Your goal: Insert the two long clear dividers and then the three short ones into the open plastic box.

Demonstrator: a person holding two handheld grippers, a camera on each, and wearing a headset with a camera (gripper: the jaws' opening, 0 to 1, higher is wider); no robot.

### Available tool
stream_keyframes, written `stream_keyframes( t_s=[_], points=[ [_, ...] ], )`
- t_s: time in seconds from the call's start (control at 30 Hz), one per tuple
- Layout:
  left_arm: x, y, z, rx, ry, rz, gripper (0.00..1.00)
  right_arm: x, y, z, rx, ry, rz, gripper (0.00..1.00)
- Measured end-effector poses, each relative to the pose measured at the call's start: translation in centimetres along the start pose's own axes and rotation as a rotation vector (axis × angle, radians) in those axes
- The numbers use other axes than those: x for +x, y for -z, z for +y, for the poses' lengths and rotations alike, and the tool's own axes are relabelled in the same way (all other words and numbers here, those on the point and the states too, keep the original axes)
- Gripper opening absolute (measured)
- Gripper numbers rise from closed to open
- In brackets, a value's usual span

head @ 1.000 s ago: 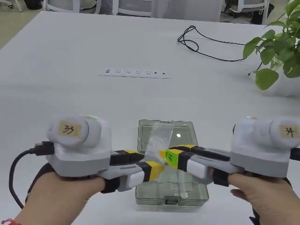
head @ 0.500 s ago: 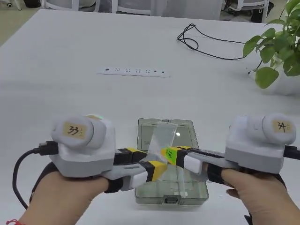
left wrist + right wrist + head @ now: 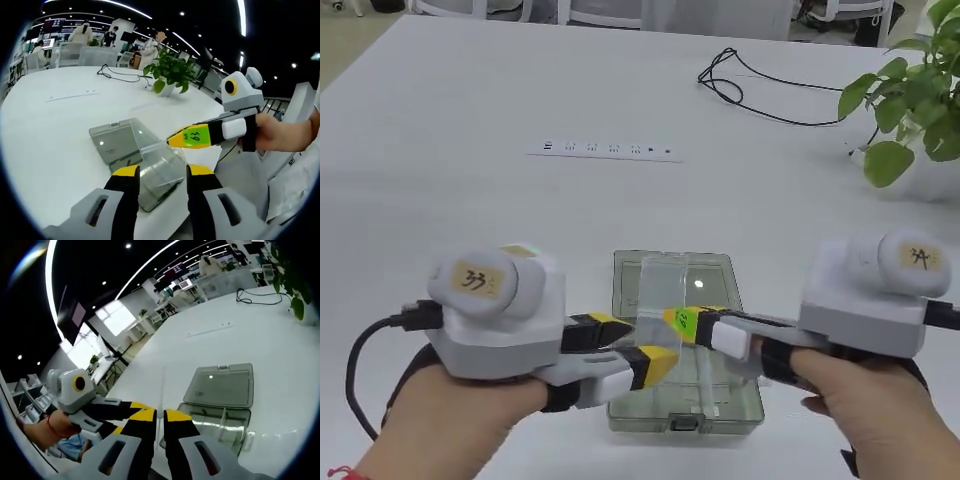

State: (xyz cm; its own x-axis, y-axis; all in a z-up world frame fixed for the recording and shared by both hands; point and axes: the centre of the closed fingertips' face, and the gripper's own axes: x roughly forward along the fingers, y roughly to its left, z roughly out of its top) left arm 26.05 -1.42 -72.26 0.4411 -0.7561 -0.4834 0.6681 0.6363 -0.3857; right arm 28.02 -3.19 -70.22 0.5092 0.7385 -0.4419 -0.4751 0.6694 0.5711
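Evidently the right gripper (image 3: pixel 678 322) is pinching a thin, slick, probably springy clear divider (image 3: pixel 665 288) by its lower edge, just ahead of the left gripper (image 3: pixel 642 343), jaws spread, above the box (image 3: pixel 745 410).

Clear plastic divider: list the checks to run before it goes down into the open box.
1. Right gripper shut on the clear plastic divider: ok.
2. Left gripper gripping the divider: cannot tell; its fingers stand apart.
3. Grey-tinted clear plastic box open: ok.
4. Divider held above the box: ok.
5. Divider square to the box walls: cannot tell.
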Motion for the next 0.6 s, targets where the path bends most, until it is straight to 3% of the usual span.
stream_keyframes(
  t_s=[0.37, 0.6],
  points=[
    [-1.2, 1.0, 1.2, 0.068, -0.002, 0.012, 0.47, -0.1, -0.4, -0.5, 0.001, 0.022, 0.026, 0.07],
    [-1.8, 2.0, 1.7, 0.155, 0.023, 0.029, 0.64, -0.2, -0.9, -0.1, 0.023, 0.034, 0.040, 0.07]
  ],
)
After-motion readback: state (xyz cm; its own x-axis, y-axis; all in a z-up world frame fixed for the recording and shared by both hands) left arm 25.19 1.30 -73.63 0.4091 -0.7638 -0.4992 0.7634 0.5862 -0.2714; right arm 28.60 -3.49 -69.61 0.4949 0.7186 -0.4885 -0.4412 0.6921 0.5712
